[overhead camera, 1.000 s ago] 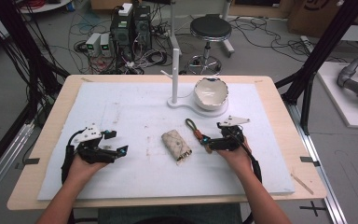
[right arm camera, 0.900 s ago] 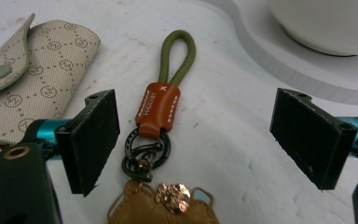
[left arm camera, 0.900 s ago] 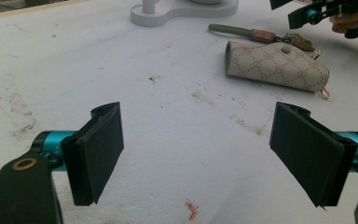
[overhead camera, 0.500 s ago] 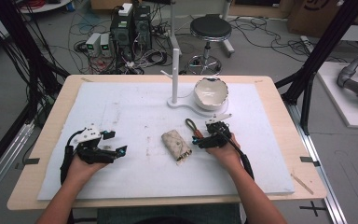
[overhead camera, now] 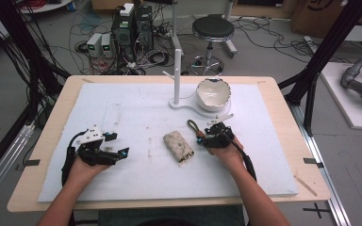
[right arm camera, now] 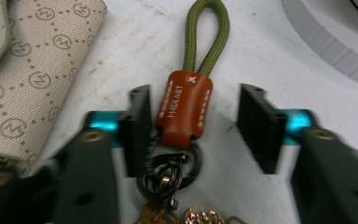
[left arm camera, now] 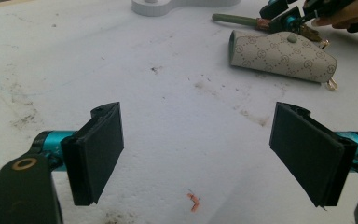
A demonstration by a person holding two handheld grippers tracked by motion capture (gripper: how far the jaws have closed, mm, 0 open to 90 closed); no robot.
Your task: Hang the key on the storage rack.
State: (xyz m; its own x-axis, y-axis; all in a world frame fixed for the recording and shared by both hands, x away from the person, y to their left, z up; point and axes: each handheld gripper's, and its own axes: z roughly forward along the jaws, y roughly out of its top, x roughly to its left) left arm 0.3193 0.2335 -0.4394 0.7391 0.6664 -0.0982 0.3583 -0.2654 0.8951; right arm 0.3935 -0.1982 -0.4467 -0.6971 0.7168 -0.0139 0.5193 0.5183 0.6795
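One key fob point(right arm camera: 184, 109), a brown leather tab on an olive cord loop with a black metal ring, is lying on the white foam surface point(overhead camera: 136, 108) beside one quilted beige pouch point(overhead camera: 178, 146). The right gripper's point(right arm camera: 193, 126) jaws have just been closing, the left one touching the tab, the right one apart. The left gripper's point(left arm camera: 214, 154) jaws are gaping wide, empty.

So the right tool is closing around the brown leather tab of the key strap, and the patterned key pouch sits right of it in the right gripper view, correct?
Not quite. In the right gripper view the patterned key pouch lies to the left of the brown leather tab, not the right. The rest stands: the right tool has its jaws either side of the tab and has just been closing, with a gap left on one side.
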